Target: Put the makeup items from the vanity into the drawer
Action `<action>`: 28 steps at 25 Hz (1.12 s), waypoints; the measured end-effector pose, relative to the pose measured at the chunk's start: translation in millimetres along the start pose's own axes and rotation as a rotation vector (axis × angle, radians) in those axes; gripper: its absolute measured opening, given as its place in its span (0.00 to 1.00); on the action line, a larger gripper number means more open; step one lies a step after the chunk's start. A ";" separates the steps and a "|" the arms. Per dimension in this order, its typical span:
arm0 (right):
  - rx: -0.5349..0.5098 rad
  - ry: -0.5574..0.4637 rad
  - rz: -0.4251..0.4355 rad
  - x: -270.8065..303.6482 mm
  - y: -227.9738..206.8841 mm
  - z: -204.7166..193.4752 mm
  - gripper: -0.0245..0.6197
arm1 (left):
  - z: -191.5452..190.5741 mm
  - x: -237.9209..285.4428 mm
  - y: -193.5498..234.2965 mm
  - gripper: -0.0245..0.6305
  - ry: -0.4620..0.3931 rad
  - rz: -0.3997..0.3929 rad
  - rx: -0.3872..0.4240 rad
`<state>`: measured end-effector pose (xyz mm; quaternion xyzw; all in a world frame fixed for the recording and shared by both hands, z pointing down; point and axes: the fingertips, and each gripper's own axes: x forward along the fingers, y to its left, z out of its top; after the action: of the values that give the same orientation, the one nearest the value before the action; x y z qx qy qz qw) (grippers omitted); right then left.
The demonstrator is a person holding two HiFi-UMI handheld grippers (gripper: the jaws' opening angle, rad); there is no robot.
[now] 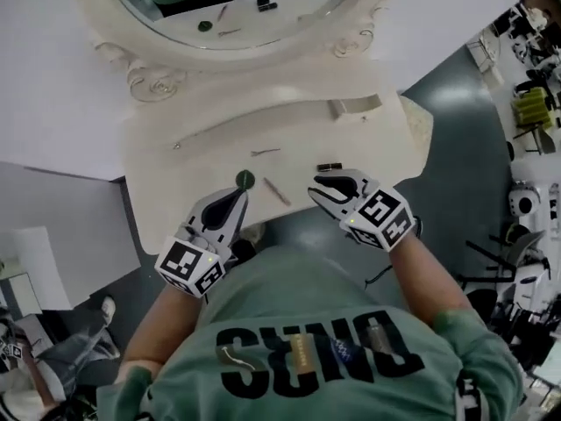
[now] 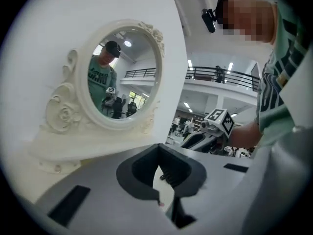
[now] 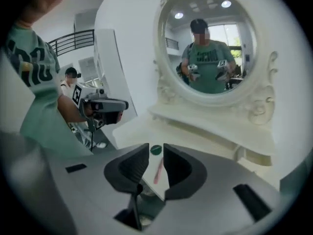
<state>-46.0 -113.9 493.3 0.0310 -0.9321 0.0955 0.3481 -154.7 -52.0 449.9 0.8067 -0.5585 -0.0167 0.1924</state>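
Observation:
On the cream vanity top (image 1: 386, 147) lie a round green compact (image 1: 245, 180), a thin pinkish stick (image 1: 277, 191), a slim hairpin-like piece (image 1: 265, 152) and a small black item (image 1: 330, 166). My left gripper (image 1: 238, 193) sits at the front edge just below the compact, and its jaws look closed together (image 2: 160, 180) with nothing in them. My right gripper (image 1: 324, 182) hovers just below the black item. Its jaws stand open (image 3: 156, 163) and empty, and the stick (image 3: 159, 170) and the compact (image 3: 155, 150) lie on the top beyond them. A small drawer (image 1: 355, 105) is set in the raised shelf.
An ornate oval mirror (image 1: 219, 24) rises behind the shelf and reflects the person. White wall panels stand to the left. Dark green floor (image 1: 465, 174) lies right of the vanity, with machines and cables (image 1: 526, 200) further right. The person's torso is close against the front edge.

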 end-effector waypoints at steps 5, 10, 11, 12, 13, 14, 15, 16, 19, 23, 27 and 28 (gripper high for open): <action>-0.049 0.313 0.075 128.2 13.2 -37.2 0.21 | -34.7 -46.0 58.9 0.03 0.016 0.128 -0.044; -0.019 0.508 0.015 187.5 4.5 -82.9 0.21 | -62.5 -64.0 87.4 0.03 0.044 0.159 -0.086; -0.014 0.530 -0.001 193.1 1.2 -89.3 0.21 | -65.9 -64.5 91.9 0.03 0.046 0.156 -0.093; -0.007 0.546 -0.014 197.7 -1.3 -94.5 0.21 | -68.7 -64.4 96.1 0.03 0.048 0.155 -0.100; 0.004 0.558 -0.022 201.4 -2.7 -99.0 0.21 | -71.2 -63.8 99.7 0.03 0.050 0.153 -0.107; 0.017 0.568 -0.026 204.4 -3.1 -103.1 0.21 | -73.3 -62.7 102.6 0.03 0.052 0.150 -0.113; 0.024 0.576 -0.027 206.9 -3.1 -106.7 0.21 | -75.3 -61.1 104.5 0.03 0.055 0.146 -0.118; 0.024 0.583 -0.030 209.0 -3.5 -109.6 0.21 | -77.1 -59.2 105.5 0.03 0.059 0.142 -0.123; 0.005 0.593 -0.054 211.7 -6.3 -113.6 0.16 | -79.8 -53.6 106.1 0.03 0.067 0.128 -0.130; -0.022 0.597 -0.068 211.8 -5.9 -113.9 0.15 | -79.4 -48.6 107.6 0.03 0.060 0.116 -0.131; -0.059 0.581 -0.073 210.9 -4.4 -113.3 0.11 | -80.8 -46.3 107.2 0.03 0.068 0.110 -0.137; -0.061 0.578 -0.071 210.6 -4.3 -113.3 0.11 | -80.9 -46.0 106.8 0.03 0.068 0.107 -0.137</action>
<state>-131.7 -93.6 715.6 0.0248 -0.7950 0.0601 0.6031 -247.9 -18.9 551.3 0.7607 -0.5916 -0.0173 0.2666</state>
